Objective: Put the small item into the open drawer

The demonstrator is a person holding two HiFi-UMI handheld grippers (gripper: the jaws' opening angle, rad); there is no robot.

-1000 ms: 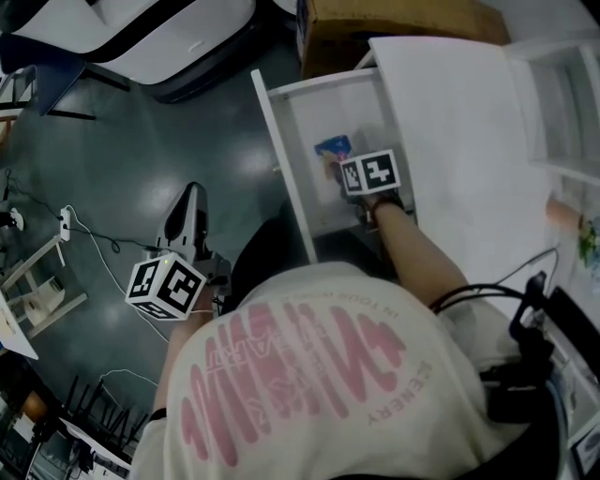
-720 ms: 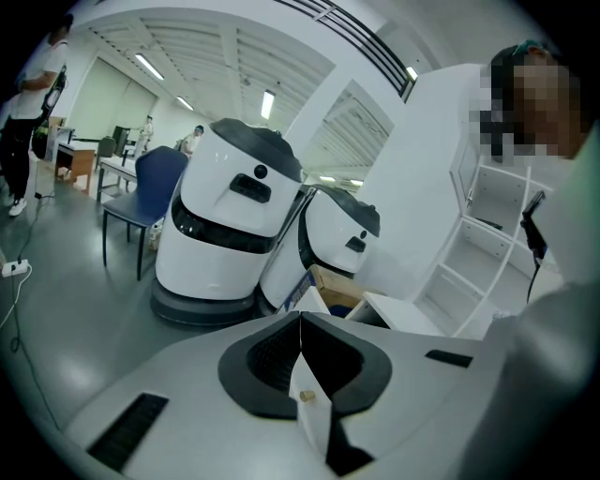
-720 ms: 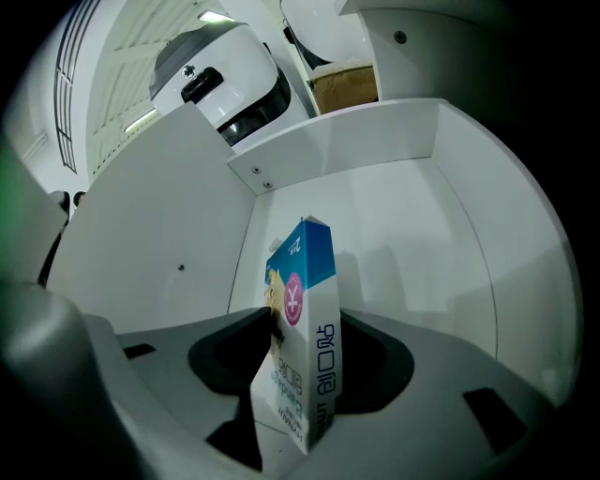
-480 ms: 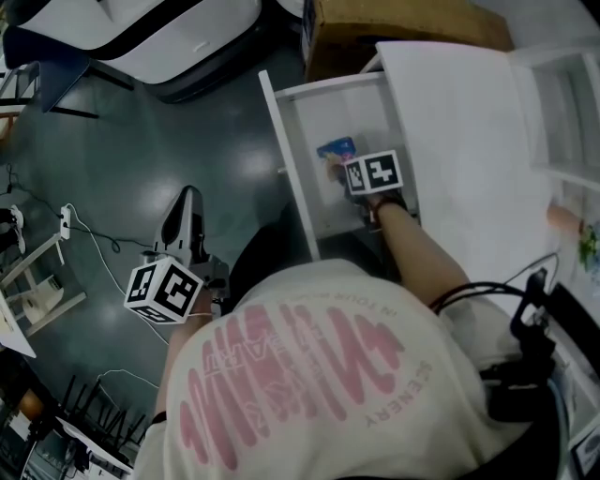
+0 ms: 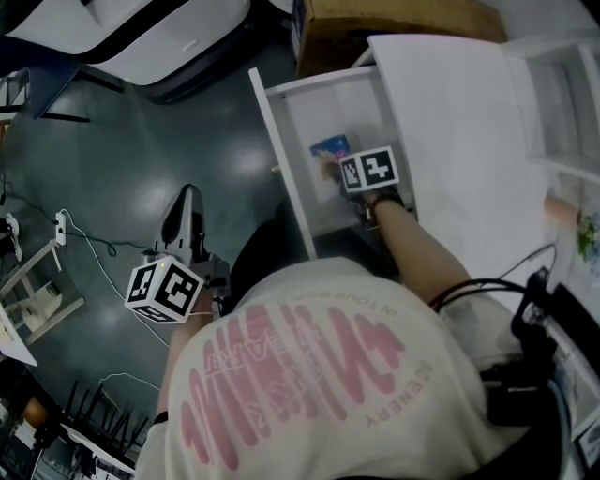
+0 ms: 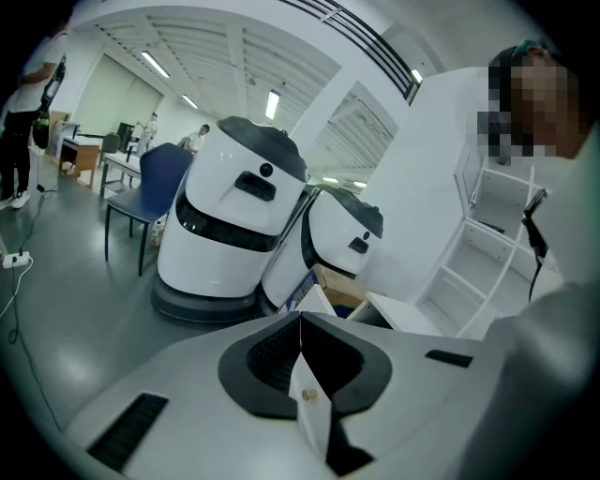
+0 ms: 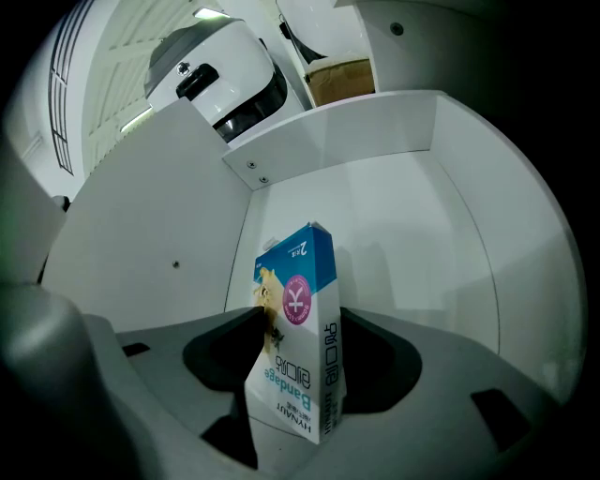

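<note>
A small blue and white bandage box (image 7: pixel 295 328) stands tilted on the floor of the open white drawer (image 7: pixel 394 234). My right gripper (image 7: pixel 298 323) points steeply down into the drawer with the box between its jaws. The jaws have just been opening and now stand wide, so they no longer clamp the box. From above, the box (image 5: pixel 330 147) shows just beyond the right gripper (image 5: pixel 330 169) inside the drawer (image 5: pixel 272 141). My left gripper (image 5: pixel 190 199) hangs over the grey floor left of the drawer. Its jaws (image 6: pixel 300 323) meet, with nothing held.
White rounded machines (image 5: pixel 141 37) stand on the floor beyond the drawer, with a cardboard box (image 5: pixel 394 19) beside them. The white cabinet top (image 5: pixel 459 122) and a shelf unit (image 5: pixel 562 103) lie to the right. Cables (image 5: pixel 94 246) run across the floor at left.
Both grippers keep their places and the blue box stays in the drawer by the right gripper. Only the head view shifts slightly.
</note>
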